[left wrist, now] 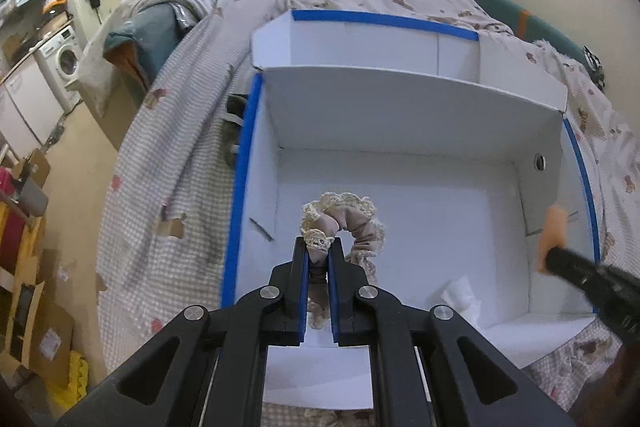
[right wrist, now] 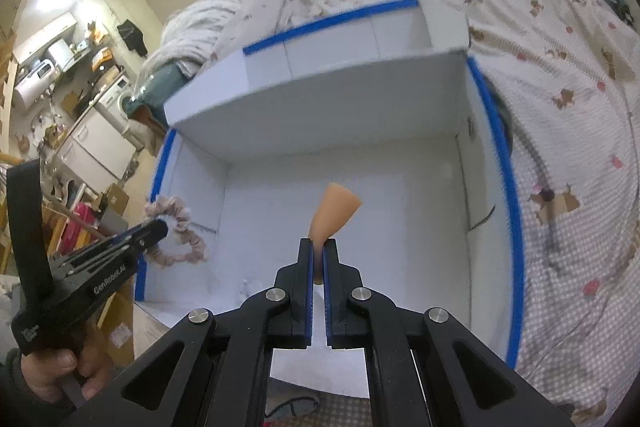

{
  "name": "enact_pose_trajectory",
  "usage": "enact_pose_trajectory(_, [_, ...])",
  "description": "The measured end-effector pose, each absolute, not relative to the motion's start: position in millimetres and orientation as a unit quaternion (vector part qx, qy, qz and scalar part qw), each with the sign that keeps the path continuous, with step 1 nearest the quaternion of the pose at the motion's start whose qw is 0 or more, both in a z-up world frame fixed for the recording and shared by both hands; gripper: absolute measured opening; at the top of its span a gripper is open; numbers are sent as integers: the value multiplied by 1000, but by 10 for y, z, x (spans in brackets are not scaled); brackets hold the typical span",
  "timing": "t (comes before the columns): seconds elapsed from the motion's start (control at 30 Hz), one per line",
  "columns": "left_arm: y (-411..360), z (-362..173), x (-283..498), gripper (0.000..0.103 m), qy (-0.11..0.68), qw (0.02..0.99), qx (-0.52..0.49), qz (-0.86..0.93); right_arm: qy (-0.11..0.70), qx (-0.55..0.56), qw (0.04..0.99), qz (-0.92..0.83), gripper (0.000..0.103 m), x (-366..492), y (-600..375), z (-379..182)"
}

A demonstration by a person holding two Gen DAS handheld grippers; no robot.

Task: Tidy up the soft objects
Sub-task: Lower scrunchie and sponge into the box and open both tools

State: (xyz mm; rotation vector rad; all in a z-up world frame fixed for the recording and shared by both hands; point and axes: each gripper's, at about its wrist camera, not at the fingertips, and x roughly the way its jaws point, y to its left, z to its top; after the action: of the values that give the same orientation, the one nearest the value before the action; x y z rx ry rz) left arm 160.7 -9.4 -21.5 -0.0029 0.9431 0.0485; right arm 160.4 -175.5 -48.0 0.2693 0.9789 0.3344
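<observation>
White cardboard box (left wrist: 400, 115) on bed (left wrist: 180, 155); left gripper (left wrist: 319, 251) clamped on lace-trimmed scrunchie (left wrist: 352, 223), right gripper (right wrist: 319, 251) clamped on orange sponge (right wrist: 334, 211).

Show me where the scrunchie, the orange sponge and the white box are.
scrunchie (left wrist: 348, 223): left wrist view, on its pink gathered fabric.
orange sponge (right wrist: 334, 209): right wrist view, on its wide upper end.
white box (left wrist: 400, 115): left wrist view, on its back wall.

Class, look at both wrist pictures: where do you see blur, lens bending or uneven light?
Left wrist view: the orange sponge and the right gripper at the edge are smeared, the scrunchie is sharp. Right wrist view: the box edges bow outward, and a bright ceiling light glares at upper left.
</observation>
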Motion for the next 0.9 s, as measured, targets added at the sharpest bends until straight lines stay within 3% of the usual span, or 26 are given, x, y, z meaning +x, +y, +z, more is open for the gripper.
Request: enact_pose_trajectory(0.9, [-81, -384, 1555, 9, 464, 885, 17, 41, 512, 83, 842, 146, 6, 1705, -1548, -781])
